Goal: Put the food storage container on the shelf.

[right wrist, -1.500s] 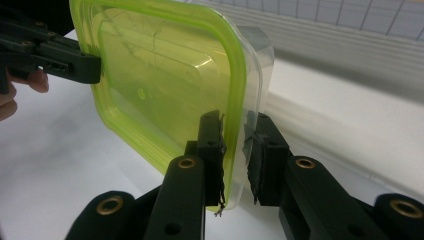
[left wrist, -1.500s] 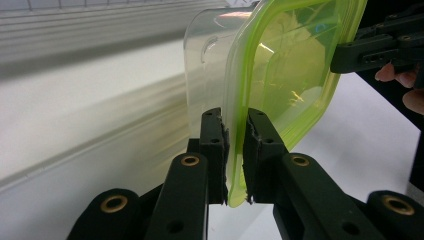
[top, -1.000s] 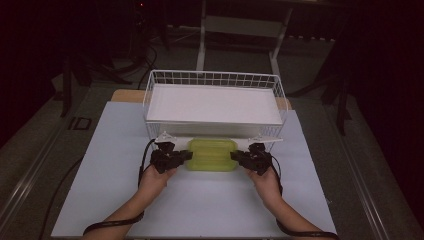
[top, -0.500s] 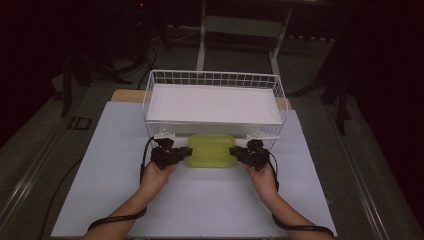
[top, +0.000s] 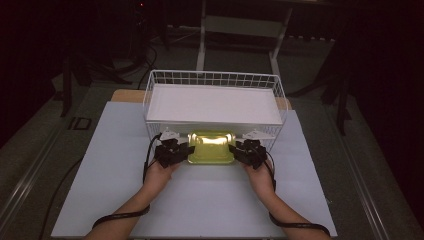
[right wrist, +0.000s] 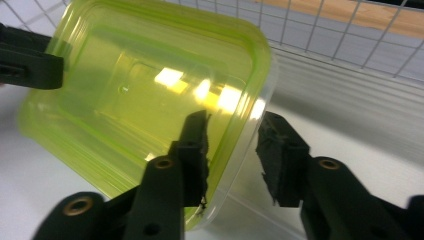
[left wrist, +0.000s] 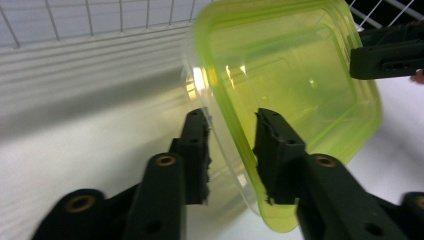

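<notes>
Green container (top: 211,147) now nearer the basket (top: 215,80)

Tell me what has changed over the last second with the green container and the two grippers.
The green container has edged forward, toward the wire basket, with the left gripper and right gripper going with it, one at each side wall. In each gripper view the jaws straddle the container's rim with a visible gap, so a firm clamp cannot be confirmed. The basket and the white mat stayed put.
</notes>
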`<state>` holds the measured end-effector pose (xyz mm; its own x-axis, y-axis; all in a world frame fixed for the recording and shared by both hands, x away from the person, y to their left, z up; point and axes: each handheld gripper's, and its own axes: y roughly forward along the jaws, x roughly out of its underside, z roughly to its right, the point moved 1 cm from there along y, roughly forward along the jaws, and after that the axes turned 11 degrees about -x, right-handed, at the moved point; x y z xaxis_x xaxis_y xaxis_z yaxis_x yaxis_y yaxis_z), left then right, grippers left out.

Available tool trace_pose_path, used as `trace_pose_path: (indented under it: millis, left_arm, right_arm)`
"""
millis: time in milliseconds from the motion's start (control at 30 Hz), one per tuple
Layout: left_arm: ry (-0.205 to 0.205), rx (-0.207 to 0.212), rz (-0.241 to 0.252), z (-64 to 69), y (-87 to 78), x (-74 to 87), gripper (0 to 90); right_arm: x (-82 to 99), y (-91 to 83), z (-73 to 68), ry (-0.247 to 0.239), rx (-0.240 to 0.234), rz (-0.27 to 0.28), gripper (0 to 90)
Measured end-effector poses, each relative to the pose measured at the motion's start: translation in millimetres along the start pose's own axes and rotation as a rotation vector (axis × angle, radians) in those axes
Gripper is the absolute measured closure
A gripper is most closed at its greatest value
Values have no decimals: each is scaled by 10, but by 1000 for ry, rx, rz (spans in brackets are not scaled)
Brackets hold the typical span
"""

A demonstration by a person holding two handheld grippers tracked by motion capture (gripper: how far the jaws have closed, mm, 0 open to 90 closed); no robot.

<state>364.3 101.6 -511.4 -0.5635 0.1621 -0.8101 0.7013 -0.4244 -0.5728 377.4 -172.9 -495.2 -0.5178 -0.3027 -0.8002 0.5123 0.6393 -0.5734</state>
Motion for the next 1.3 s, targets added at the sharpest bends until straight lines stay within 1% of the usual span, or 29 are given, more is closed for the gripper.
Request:
trace_pose_path:
  millis: [33,67,100,133,167,200,233,267,400,433,467,567,600,633,700,733,767,833,867,933,967,1000,1033,1067,1100,1167,1233,1267,1300]
  left_arm:
    - [0,-6,8,8,7,2,605]
    - [0,-6,8,8,7,2,603]
    - [-21,-5,16,1,19,2,603]
    - [-20,-11,20,-1,23,-1,587]
    - [-17,-19,18,-5,29,-6,564]
    - [-18,-23,15,-9,37,-12,554]
    - [-32,-23,10,-16,46,-18,529]
    - [-37,-28,12,-26,53,-20,519]
    - [-38,-30,36,-40,57,-29,494]
    - [-35,-33,38,-43,55,-34,489]
    - [-38,-40,42,-48,46,-37,457]
    - [-42,-44,65,-74,-5,-40,450]
    - [-32,-47,75,-86,-34,-44,450]
    - [-34,-38,78,-92,-59,-45,450]
    - [-42,-29,85,-91,-117,-41,449]
    - [-45,-16,87,-89,-151,-38,446]
    - [-35,-10,91,-88,-181,-34,431]
    - [-32,5,90,-74,-244,-20,424]
    - [-29,14,94,-67,-276,-9,400]
    - [-27,32,95,-48,-338,12,385]
    - [-27,41,94,-39,-367,23,365]
    - [-19,54,92,-39,-395,37,348]
    - [-8,82,93,-41,-425,52,338]
    - [9,95,105,-44,-459,68,293]
    - [18,95,115,-46,-495,82,272]
    - [2,100,133,-58,-563,100,265]
    - [-24,130,153,-77,-635,129,217]
    - [-25,136,157,-77,-669,149,190]
    - [-15,133,162,-70,-701,172,160]
  right_arm:
    - [3,14,-5,-2,2,-5,604]
    - [3,14,-5,-2,2,-5,604]
    - [5,19,-6,-4,8,-3,601]
    - [8,22,6,9,3,4,598]
    - [9,24,9,10,3,5,581]
    - [10,29,5,5,15,4,558]
    - [8,39,3,-1,25,-3,539]
    - [8,43,2,-5,39,-2,532]
    - [-4,40,13,8,28,0,500]
    - [-5,36,4,6,24,0,497]
    - [-4,28,-9,-4,27,1,491]
    - [-2,-10,-43,-22,26,17,484]
    - [0,-30,-50,-20,17,20,484]
    - [2,-45,-64,-14,5,23,483]
    - [11,-77,-105,-27,-2,26,481]
    - [15,-93,-123,-35,-10,26,480]
    - [21,-109,-151,-33,-16,23,476]
    - [26,-137,-200,-38,-38,24,463]
    - [27,-151,-228,-43,-41,28,452]
    - [19,-179,-276,-59,-55,34,429]
    - [14,-194,-301,-59,-62,36,428]
    - [9,-203,-326,-54,-77,41,427]
    - [4,-209,-350,-57,-80,39,426]
    - [2,-211,-375,-62,-84,39,426]
    - [4,-211,-394,-64,-94,40,426]
    - [15,-205,-433,-62,-102,36,433]
    - [39,-185,-461,-50,-128,28,444]
    - [58,-173,-479,-49,-132,22,479]
    - [78,-157,-501,-56,-134,12,493]
